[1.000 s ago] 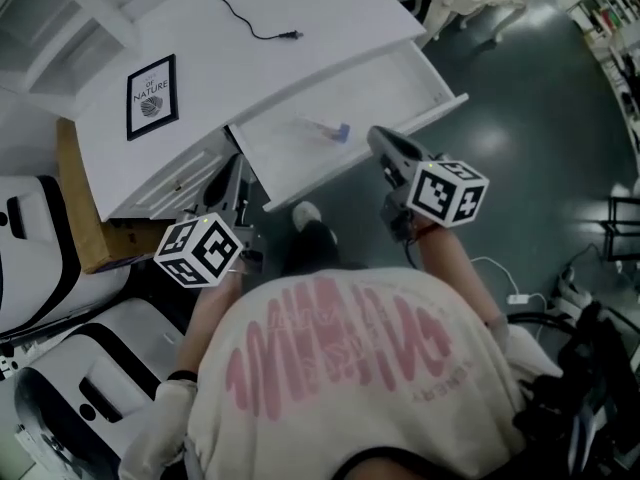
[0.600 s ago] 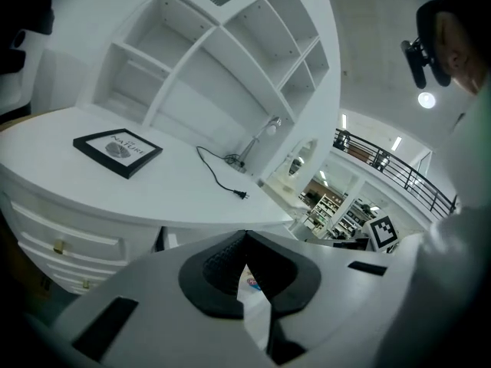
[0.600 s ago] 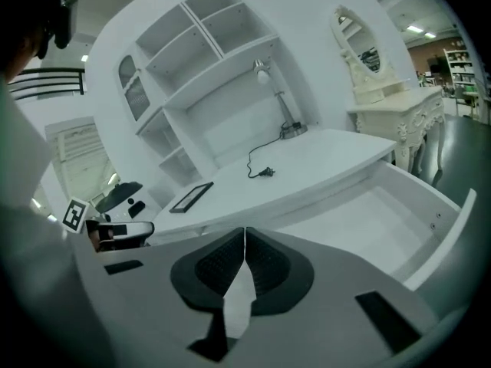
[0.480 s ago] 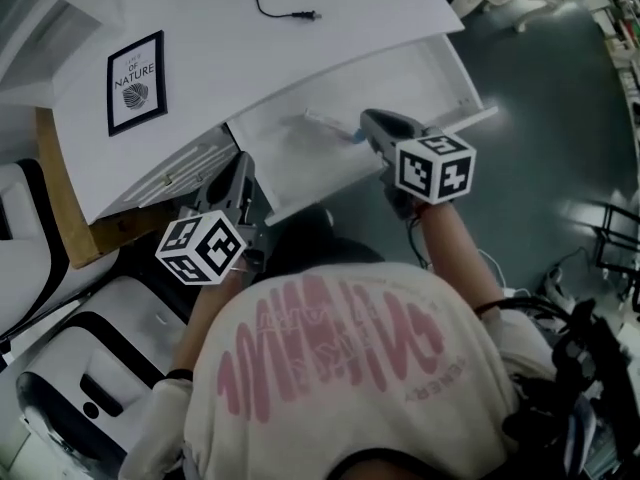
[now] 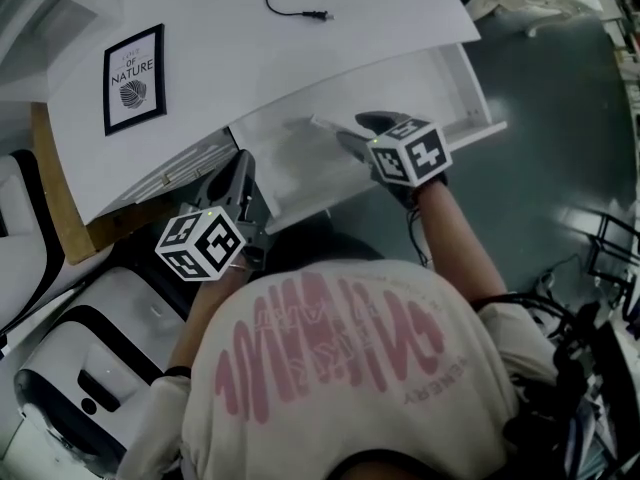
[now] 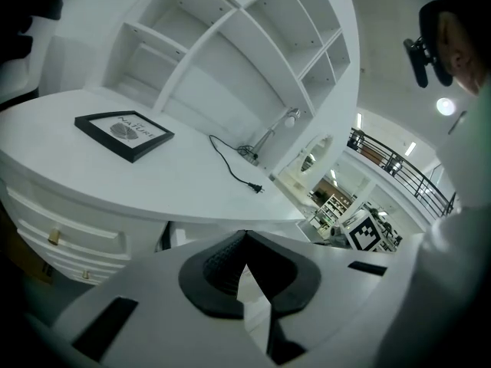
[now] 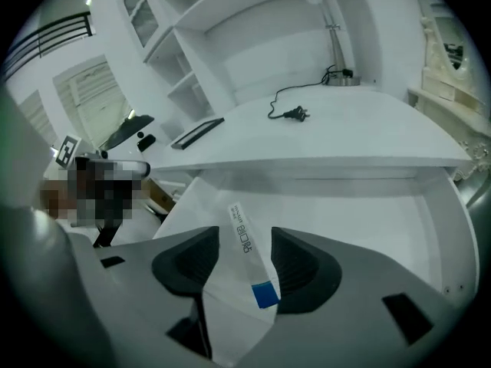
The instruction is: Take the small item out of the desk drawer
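Right claw (image 7: pixel 245 261), jaws just opened and spread, straddles the strip (image 7: pixel 239 225) lying flat in the open drawer (image 7: pixel 383 205); judged best to lower until both jaws flank its middle, then close squarely; left claw (image 6: pixel 244 271) pressed together, empty.

Drawer (image 5: pixel 430 83) stands open above; desktop (image 5: pixel 250 58) overhangs its back.

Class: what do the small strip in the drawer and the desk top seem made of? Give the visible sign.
Strip: likely paper or thin plastic; flat, white, printed, blue end.
Desk top: probably painted wood or laminate; smooth, uniform white, soft sheen.
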`<state>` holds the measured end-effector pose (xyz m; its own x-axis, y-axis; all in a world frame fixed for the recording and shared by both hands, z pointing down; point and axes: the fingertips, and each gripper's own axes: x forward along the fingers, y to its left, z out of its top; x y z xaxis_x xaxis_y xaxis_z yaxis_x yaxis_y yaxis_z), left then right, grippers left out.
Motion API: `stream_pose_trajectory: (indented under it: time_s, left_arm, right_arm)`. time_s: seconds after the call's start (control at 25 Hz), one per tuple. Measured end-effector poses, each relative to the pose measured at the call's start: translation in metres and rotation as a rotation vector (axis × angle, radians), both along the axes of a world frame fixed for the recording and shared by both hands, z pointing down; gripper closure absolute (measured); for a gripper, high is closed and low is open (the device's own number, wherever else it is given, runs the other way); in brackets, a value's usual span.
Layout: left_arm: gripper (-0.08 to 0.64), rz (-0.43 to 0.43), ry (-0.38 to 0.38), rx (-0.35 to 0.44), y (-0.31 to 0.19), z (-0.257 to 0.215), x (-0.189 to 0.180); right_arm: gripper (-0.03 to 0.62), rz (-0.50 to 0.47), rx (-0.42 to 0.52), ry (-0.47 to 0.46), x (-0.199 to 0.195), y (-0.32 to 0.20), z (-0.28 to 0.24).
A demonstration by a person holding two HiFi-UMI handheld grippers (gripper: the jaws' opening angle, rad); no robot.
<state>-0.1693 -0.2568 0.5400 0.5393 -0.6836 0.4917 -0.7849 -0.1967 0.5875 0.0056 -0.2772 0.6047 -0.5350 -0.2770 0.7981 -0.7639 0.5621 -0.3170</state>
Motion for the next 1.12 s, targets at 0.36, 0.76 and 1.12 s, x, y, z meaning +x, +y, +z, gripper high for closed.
stream_pose_trajectory:
  time_s: [0.36,0.76,1.12]
  left_arm:
    - [0.531,0.0,-0.015,0.012,-0.026,-0.008,0.0]
    - [0.531,-0.003,-0.011,0.079,-0.054,-0.033,-0.003]
    - [0.531,-0.04,-0.004,0.123,-0.064,-0.05,-0.015]
  right_arm:
    - [0.357,-0.107,-0.107,0.125,-0.005,0.004,0.036]
    - [0.466,-0.1,-0.127,0.165,-0.001,-0.001,0.045]
    - [0.485,-0.051,-0.083,0.144,0.004,-0.019,0.012]
